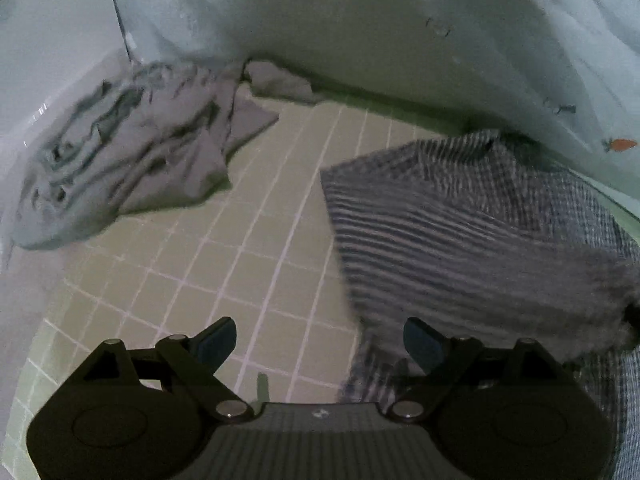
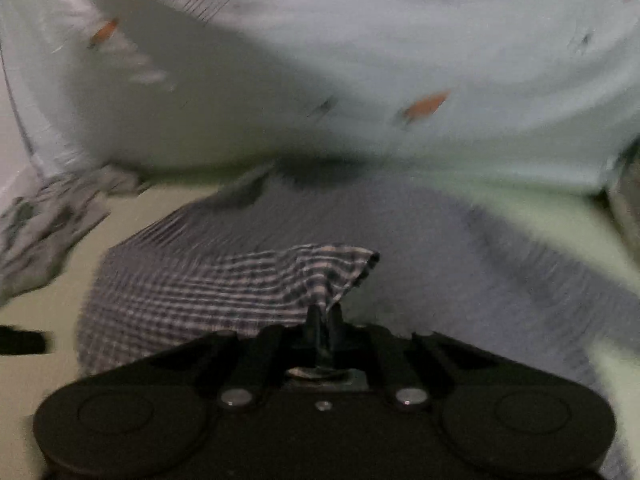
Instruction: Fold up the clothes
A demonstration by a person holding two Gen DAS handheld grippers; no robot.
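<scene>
1. My left wrist cam sits low, close over the gridded mat (image 1: 256, 248), facing 12 o'clock toward the pale sheet (image 1: 360, 20).
2. My right wrist cam is closer, same heading; both share the checked cloth (image 2: 224, 284) and grey garment (image 1: 132, 152).

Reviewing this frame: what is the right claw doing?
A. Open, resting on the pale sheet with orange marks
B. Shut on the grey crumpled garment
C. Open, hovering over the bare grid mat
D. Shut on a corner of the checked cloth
D: in the right wrist view the right claw has its fingers pinched together on a bunched corner of the checked cloth, which rises up from them.
</scene>
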